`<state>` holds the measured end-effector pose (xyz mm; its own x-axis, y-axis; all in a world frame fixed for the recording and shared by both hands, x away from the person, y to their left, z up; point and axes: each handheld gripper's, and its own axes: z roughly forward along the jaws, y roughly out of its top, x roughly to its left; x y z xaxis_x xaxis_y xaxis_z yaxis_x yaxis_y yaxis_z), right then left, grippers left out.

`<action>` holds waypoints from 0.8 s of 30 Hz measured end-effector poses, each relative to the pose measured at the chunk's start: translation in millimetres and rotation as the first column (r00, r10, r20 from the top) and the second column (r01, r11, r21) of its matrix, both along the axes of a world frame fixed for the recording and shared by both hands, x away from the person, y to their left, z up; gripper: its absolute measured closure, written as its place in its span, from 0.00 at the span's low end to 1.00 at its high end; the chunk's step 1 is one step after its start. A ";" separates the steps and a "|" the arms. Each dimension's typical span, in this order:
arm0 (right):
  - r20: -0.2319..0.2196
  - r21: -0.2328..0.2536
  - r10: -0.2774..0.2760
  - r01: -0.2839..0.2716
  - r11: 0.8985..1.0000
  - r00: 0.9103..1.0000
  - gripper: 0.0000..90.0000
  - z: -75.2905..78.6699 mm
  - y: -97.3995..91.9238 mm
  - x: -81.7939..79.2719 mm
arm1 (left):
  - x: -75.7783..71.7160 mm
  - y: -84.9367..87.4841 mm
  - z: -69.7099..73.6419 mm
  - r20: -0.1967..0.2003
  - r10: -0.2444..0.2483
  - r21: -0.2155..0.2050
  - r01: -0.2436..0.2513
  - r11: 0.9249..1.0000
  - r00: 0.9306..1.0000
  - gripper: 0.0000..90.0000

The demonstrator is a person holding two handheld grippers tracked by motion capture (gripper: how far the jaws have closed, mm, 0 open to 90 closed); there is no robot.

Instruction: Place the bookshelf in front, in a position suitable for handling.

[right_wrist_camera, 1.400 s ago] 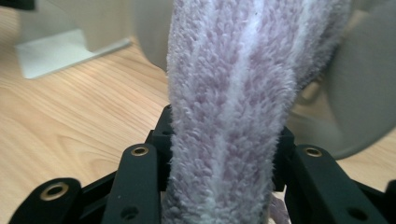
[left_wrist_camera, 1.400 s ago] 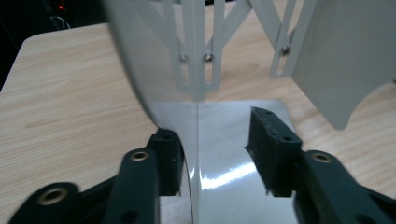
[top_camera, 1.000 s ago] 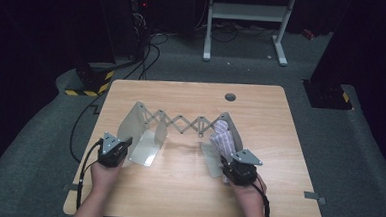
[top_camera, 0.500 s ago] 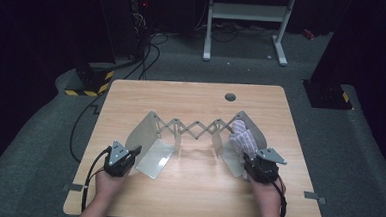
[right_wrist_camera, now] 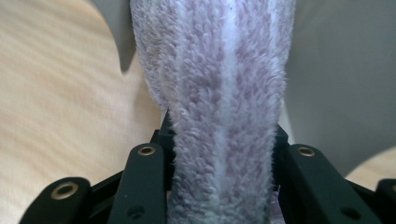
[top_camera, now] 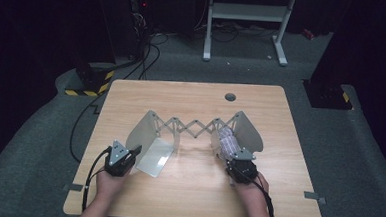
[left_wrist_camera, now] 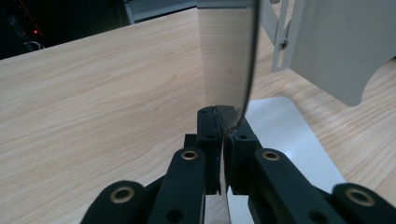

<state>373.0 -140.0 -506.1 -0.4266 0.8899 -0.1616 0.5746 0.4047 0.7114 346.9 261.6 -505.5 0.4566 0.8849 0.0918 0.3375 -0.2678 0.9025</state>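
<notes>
A grey rack with a scissor lattice (top_camera: 195, 127) stands stretched across the table, with a curved plate at its left end (top_camera: 142, 131) and one at its right end (top_camera: 250, 131). My left gripper (top_camera: 132, 153) is shut on the edge of a thin shiny sheet (left_wrist_camera: 226, 56) that rises straight up from its jaws (left_wrist_camera: 223, 116); a flat shiny plate (top_camera: 154, 157) lies beside it. My right gripper (top_camera: 236, 158) is shut on a fluffy lilac towel (right_wrist_camera: 224, 93) that reaches toward the right end plate (right_wrist_camera: 336, 70). Its jaws have just been closing with the towel (top_camera: 228, 140) between them.
The wooden table (top_camera: 186, 198) has a round cable hole (top_camera: 230, 97) near its far edge. Cables (top_camera: 148, 61) and a white stand (top_camera: 245, 21) sit on the dark floor beyond. Bare wood lies between my two hands.
The rack has been pulled out wider. My right gripper swung out to the right with the towel, then came back left. My left gripper slid slightly nearer to me.
</notes>
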 end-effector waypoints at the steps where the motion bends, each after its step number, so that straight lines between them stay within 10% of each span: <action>1: 0.016 -0.004 0.002 -0.002 1.000 1.000 0.71 2.4 2.2 0.8 | 0.1 0.4 0.1 -0.001 -0.002 0.000 0.002 1.000 1.000 0.95; 8: 0.206 0.011 -0.014 0.012 1.000 0.978 0.70 47.8 17.7 2.8 | 0.5 0.7 -0.3 0.003 -0.005 0.005 0.005 1.000 1.000 0.95; 16: 0.320 0.057 -0.036 0.018 0.998 0.947 0.70 83.9 14.4 -0.5 | 0.6 -0.3 -1.0 0.002 -0.011 -0.001 0.011 1.000 1.000 0.89; 24: 0.189 0.047 -0.043 0.035 0.998 0.981 0.71 41.8 12.7 6.4 | 1.3 0.7 -2.7 -0.009 0.001 -0.006 -0.001 1.000 1.000 0.75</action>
<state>379.5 -127.3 -464.3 -0.3564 0.9133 -0.1973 0.4420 0.3508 0.8256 348.1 262.3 -508.2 0.4563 0.8860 0.0824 0.3458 -0.2619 0.9010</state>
